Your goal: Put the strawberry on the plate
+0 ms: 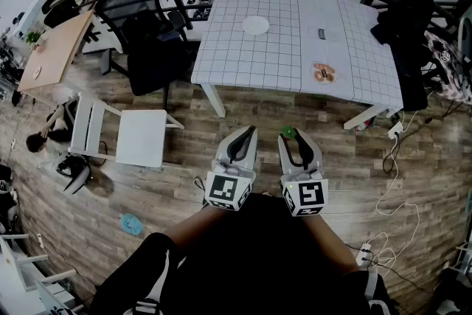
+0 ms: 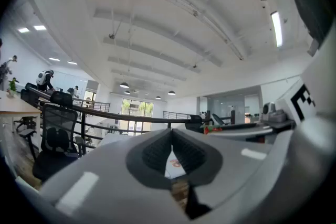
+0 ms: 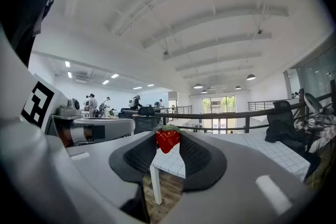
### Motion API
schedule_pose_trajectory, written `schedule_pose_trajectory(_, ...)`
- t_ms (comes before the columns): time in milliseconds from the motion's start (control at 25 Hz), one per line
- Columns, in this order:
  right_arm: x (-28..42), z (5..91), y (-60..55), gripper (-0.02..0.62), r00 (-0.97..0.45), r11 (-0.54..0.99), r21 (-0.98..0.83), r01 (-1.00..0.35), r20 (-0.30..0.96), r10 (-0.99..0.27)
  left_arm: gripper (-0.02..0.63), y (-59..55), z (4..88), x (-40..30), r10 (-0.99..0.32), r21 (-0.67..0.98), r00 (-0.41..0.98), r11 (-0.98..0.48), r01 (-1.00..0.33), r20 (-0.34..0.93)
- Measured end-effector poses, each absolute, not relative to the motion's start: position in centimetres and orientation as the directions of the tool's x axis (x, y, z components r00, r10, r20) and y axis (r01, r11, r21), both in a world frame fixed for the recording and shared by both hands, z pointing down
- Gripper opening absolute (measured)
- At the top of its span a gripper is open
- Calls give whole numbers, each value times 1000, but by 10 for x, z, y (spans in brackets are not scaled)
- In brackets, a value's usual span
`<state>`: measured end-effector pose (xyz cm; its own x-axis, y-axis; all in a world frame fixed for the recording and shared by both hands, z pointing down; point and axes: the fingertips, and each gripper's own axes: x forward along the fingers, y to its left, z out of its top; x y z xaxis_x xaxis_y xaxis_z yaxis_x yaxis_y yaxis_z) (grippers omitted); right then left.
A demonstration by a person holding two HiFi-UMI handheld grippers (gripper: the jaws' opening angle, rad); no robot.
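A red strawberry [image 3: 168, 140] with a green top [image 1: 287, 133] is pinched between the pads of my right gripper [image 1: 290, 136], which is shut on it and held about level over the wooden floor. My left gripper [image 1: 245, 135] is beside it on the left, its jaws shut with nothing between them [image 2: 171, 136]. A round white plate [image 1: 256, 25] lies on the white checked table [image 1: 295, 48], well ahead of both grippers. In the right gripper view the table [image 3: 176, 164] shows beyond the strawberry; the plate is not visible there.
A small orange-patterned item [image 1: 322, 72] and a dark flat object [image 1: 322, 33] also lie on the table. A black office chair [image 1: 144, 33] stands left of it, a white chair [image 1: 140, 136] nearer me. Dark clothes [image 1: 405, 33] hang on the railing. Cables [image 1: 391, 188] trail on the right floor.
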<state>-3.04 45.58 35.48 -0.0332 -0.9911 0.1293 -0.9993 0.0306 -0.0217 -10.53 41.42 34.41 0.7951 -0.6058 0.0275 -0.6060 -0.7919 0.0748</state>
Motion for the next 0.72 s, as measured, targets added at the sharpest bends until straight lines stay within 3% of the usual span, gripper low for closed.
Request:
schedule_pose_trajectory(320,-24,358,471,138,-73,72,-15,-997,113,-991,8,419,352,-100,-625,78,780,-777,-625,23)
schedule_pose_trajectory(720,7,371,486,138,-7,-2,-76,-997,108,-994,8,400,369,-122,-704,96,709,-703,-705,53)
